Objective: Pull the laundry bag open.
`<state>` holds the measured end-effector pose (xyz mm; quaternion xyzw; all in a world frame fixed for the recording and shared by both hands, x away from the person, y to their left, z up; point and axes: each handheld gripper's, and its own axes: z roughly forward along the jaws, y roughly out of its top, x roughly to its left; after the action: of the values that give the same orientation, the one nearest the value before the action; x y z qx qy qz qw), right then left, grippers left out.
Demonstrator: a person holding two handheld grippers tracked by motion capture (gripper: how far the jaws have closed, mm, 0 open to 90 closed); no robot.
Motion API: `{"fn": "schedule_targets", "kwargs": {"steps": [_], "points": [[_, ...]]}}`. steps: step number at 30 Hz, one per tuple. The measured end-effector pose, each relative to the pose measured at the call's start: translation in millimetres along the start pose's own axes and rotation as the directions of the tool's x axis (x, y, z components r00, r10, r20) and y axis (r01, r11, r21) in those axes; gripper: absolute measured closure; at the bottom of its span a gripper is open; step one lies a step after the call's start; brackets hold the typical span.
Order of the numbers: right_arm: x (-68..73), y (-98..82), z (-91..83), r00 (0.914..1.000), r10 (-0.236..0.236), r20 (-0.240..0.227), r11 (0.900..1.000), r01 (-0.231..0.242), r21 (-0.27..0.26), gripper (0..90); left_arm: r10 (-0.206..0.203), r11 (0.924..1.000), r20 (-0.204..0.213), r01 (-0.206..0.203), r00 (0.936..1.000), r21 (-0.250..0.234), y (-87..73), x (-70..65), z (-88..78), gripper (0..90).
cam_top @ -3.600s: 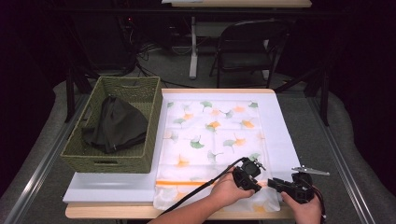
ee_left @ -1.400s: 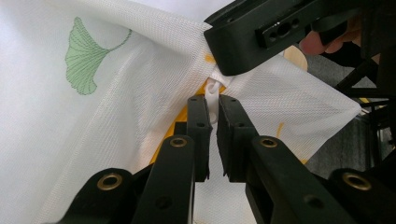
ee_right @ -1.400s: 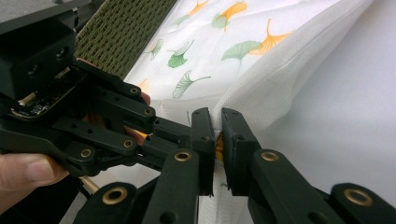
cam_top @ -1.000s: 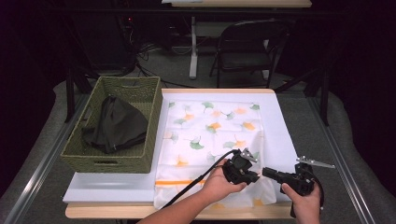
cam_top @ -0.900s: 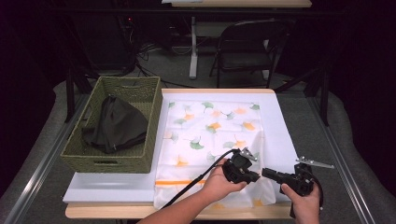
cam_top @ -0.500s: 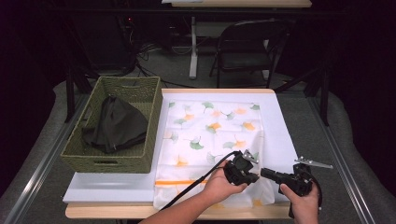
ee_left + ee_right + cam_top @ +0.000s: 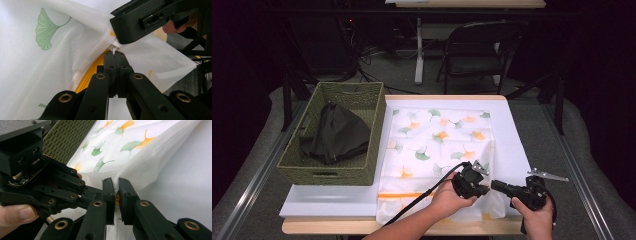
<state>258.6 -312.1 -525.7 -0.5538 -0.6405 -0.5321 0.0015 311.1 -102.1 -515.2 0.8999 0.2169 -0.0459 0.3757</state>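
Woven green basket (image 7: 362,97) sits at the far left of the table (image 7: 337,200), a dark garment (image 7: 332,137) heaped inside it. Just right of the basket lies the mesh laundry bag (image 7: 442,135), white with green and orange ginkgo leaves, spread flat on a pale mat; its orange zipper band (image 7: 407,195) runs along the near end, away from the basket's far wall. My left claw (image 7: 472,181) is at the bag's near right corner. In the left claw's own view its jaws have just finished closing and now stand pressed together on a small white zipper pull (image 7: 114,50), with mesh bunched around the tips. A few seconds back this claw was lower and nearer the table edge, next to the right one; since then it has shifted a little up the bag and settled. Right of it, still farther from the basket, my right claw (image 7: 498,185) points in toward the left one and pinches a fold of the bag's mesh edge, a bit of orange showing between the pads (image 7: 108,192) in its own view. That grip has not altered over the last second, and neither hand has travelled. My reading: both holds are now set, one anchoring fabric, one on the pull. The next move is probably drawing the pull along the orange band toward the basket side to open the bag, so the dark garment can go in. Risk: the pull is tiny and may slip.
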Motion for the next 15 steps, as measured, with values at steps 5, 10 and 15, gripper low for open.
{"fn": "schedule_targets", "kwargs": {"steps": [5,10,15], "points": [[0.4,-0.6,1.3,0.9999,-0.007,0.01,1.0,0.007,0.003,84.2,-0.031,0.9995,0.012,0.031,0.9995,0.002,0.5,3.7,0.2,87.6],[-0.9,-1.1,0.8,0.9999,-0.005,0.011,1.0,0.005,0.0,83.9,-0.038,0.9991,0.034,0.038,0.9987,0.019,0.5,4.1,0.5,89.4],[-1.8,-2.0,0.2,0.9999,0.002,0.015,1.0,-0.002,0.002,82.9,-0.06,0.9981,0.051,0.059,0.9969,0.022,0.7,6.2,0.9,89.6]]}}
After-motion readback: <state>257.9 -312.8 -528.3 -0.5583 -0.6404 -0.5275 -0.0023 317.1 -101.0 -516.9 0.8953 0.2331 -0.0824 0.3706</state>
